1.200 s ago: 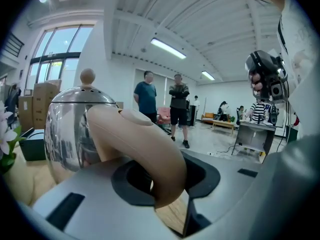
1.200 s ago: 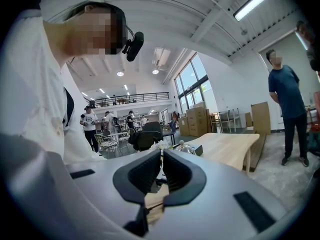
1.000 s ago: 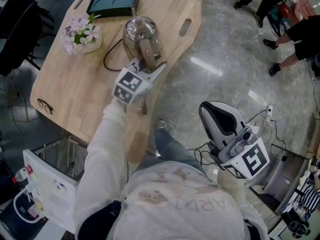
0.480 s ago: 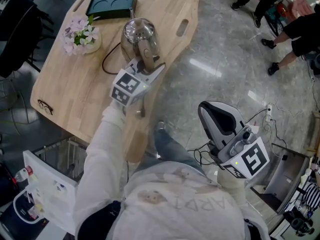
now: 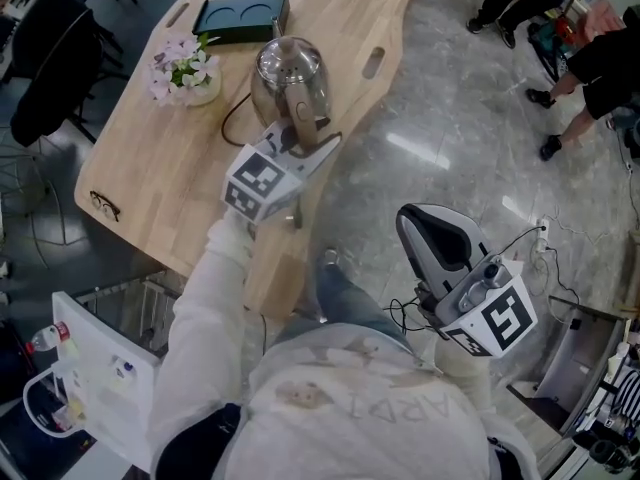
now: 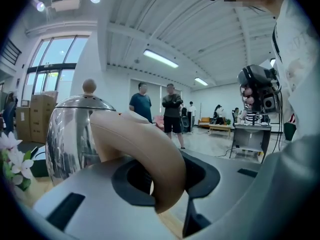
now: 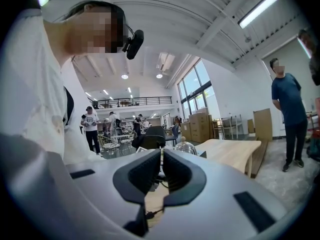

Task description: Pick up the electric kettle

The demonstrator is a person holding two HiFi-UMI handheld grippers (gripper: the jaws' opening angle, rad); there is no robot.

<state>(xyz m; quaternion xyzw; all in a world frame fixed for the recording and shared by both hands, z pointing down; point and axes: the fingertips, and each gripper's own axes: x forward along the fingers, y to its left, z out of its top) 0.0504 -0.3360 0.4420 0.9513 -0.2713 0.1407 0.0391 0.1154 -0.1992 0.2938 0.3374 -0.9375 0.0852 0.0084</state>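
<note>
The steel electric kettle (image 5: 288, 68) with a beige handle (image 5: 302, 116) is over the near right part of the wooden table (image 5: 150, 158). My left gripper (image 5: 308, 140) is shut on that handle from the near side. In the left gripper view the handle (image 6: 145, 149) fills the gap between the dark pads (image 6: 125, 176), and the kettle's shiny body (image 6: 70, 134) stands just behind. My right gripper (image 5: 418, 220) hangs over the floor at my right, shut with nothing in it. Its view, past the right gripper (image 7: 161, 171), shows the kettle (image 7: 187, 146) far off.
A black cord (image 5: 232, 120) loops on the table beside the kettle. A dark green tray (image 5: 243, 13), a pot of pale flowers (image 5: 185, 68) and a pair of glasses (image 5: 105, 205) also lie on the table. People stand on the polished floor (image 5: 450, 118) at upper right.
My left gripper has risen a little with the kettle still in its grip, and the head view has shifted. The right gripper has hardly moved.
</note>
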